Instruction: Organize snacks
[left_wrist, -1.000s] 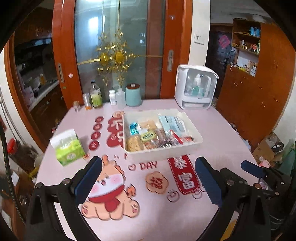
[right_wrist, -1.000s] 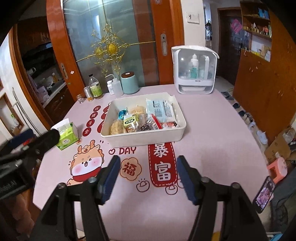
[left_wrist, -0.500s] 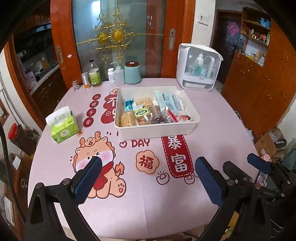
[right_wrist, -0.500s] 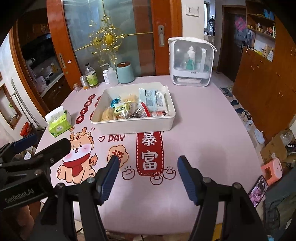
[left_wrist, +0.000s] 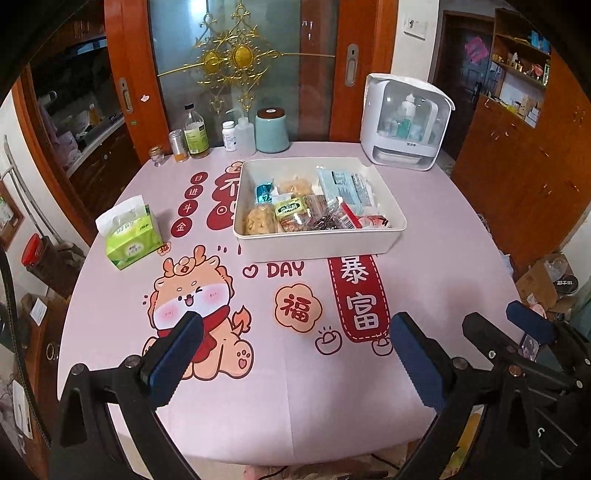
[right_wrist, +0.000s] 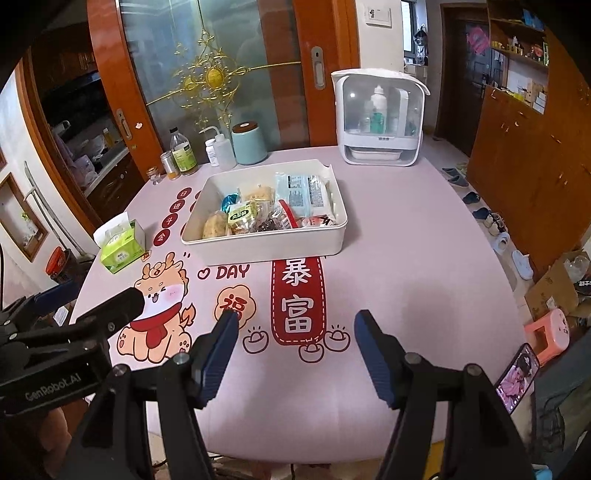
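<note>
Table (left_wrist: 424, 295) in pink cartoon cloth, snack tray beyond both my grippers.
White tray (left_wrist: 317, 245) sits mid-table, packed with snacks (left_wrist: 295, 214); a green tissue box (left_wrist: 131, 240) lies well to its left, and a white dispenser cabinet (left_wrist: 404, 122) and bottles (left_wrist: 195, 133) stand along the far edge. My left gripper (left_wrist: 295, 350) and right gripper (right_wrist: 295, 343) hover over the near edge, jaws spread wide, grasping nothing.

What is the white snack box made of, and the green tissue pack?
The box looks like hard plastic: smooth, matte white walls with rounded corners and an even rim. The tissue pack looks like thin soft plastic film, glossy and printed, with white paper tissue sticking out the top.
</note>
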